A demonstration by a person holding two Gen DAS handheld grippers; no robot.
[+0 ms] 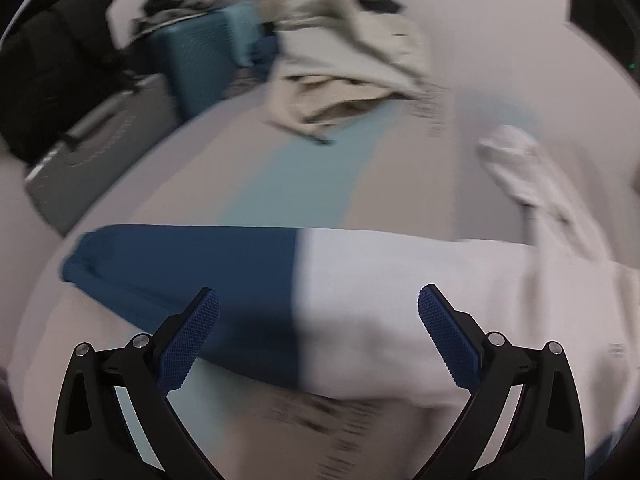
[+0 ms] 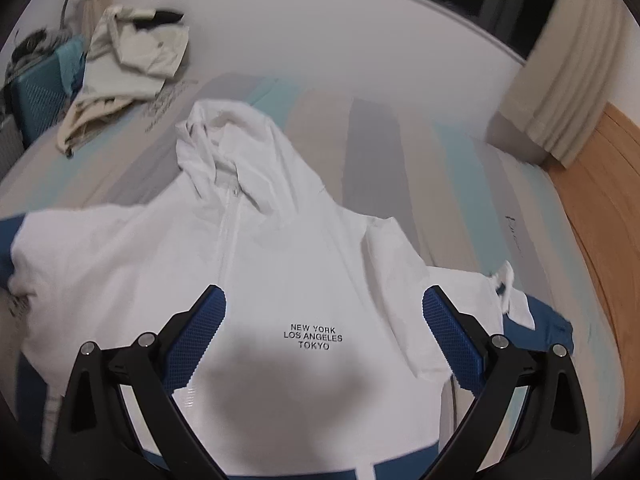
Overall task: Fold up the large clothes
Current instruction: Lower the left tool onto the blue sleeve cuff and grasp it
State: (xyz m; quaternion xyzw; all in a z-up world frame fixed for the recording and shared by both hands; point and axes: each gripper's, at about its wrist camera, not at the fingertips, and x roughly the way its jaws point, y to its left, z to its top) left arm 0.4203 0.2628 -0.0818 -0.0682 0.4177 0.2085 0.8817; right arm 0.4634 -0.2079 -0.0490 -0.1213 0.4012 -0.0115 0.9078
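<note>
A white hooded jacket [image 2: 280, 264] lies spread front-up on a bed [image 2: 400, 140] covered by a sheet striped in grey, pale blue and beige. Its hood points toward the far side of the bed, and a zip runs down the middle of the chest. Black print on the chest reads "NEW YORK LOS ANGELES TOKYO". The sleeves end in dark blue sections: one blue sleeve end [image 2: 548, 324] lies at the near right, folded partly under white fabric, and the other reaches out to the left.

The right tongs [image 2: 324, 320] hover over the chest print, spread wide and holding nothing. The left tongs [image 1: 318, 320] are likewise spread wide and empty, hanging over the left sleeve [image 1: 192, 276] where blue fabric meets white. The left view is blurred, so whether the fingertips touch the cloth cannot be told.

At the far left corner of the bed sits a rumpled heap of cream clothes [image 2: 128, 60]. Beyond it, off the bed, stand a teal suitcase [image 1: 200, 60] and a grey suitcase [image 1: 92, 160], with dark clothing [image 1: 52, 60] piled beside them. A beige curtain [image 2: 568, 80] hangs at the far right, near a wooden panel [image 2: 612, 208].
</note>
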